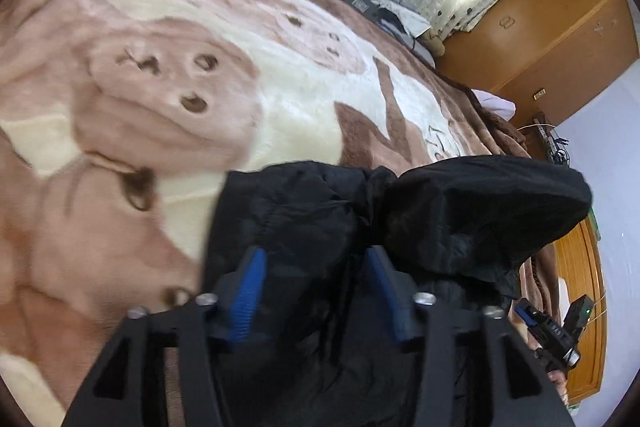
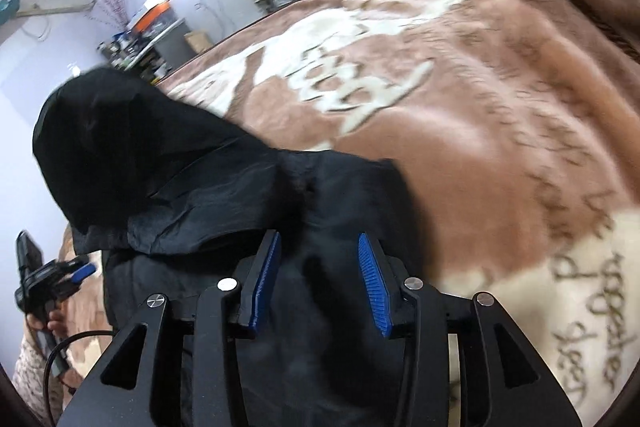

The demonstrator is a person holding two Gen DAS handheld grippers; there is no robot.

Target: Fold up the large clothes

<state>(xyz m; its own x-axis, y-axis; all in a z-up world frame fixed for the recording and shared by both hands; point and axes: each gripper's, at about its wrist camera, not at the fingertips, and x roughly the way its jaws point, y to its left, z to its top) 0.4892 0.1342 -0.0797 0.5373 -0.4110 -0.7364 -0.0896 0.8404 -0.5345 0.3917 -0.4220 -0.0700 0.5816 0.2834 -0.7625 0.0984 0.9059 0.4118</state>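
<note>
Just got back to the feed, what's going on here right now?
A person is folding a black jacket on a bed covered with a brown and cream blanket, holding a gripper in each hand. The left gripper and the right gripper both hang over the jacket with jaws apart, gripping nothing. The jacket lies bunched, its hood puffed up at one end, so the fold looks unfinished.

The black jacket (image 1: 460, 211) is thin cloth, smooth and a bit shiny. The blanket (image 1: 132, 131) is thick, fuzzy cloth. The wardrobe (image 1: 552, 39) at two o'clock is smooth wood. The blue pads (image 2: 372, 279) are ridged.
</note>
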